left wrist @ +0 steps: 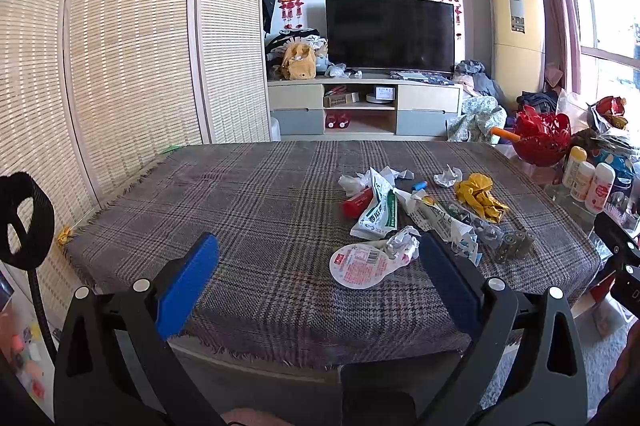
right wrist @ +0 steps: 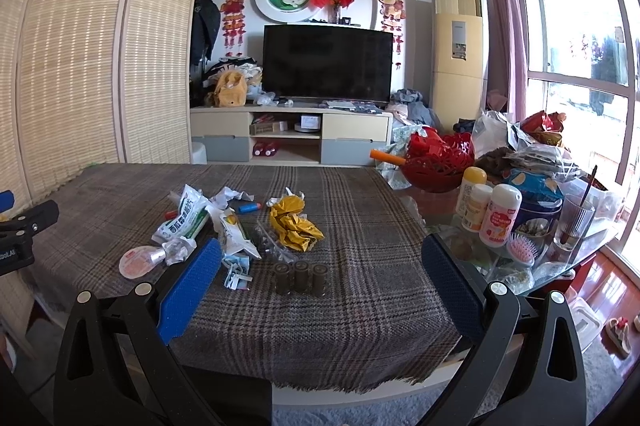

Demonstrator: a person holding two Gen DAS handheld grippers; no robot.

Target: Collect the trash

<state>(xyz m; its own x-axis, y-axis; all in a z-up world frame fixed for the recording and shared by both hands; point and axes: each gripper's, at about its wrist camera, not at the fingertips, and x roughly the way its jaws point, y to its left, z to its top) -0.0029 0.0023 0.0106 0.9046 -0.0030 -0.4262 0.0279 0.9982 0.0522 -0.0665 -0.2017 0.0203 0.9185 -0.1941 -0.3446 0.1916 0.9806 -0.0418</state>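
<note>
While both my grippers, left [left wrist: 318, 276] and right [right wrist: 322, 276], hang wide apart and empty, I'm just lining up, probably grabbing that yellow wrapper [right wrist: 294, 222] next.

Beyond the jaws, a television [right wrist: 327, 61] on its cabinet [right wrist: 291, 137]; right of them, a red basket [right wrist: 440, 162] and pink hairbrush [right wrist: 521, 252].

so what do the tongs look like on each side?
Both match: the left tongs and right tongs have black plastic arms with triangular cutouts and silver round rivets, tipped with textured blue pads. No cables or sleeves visible.
</note>
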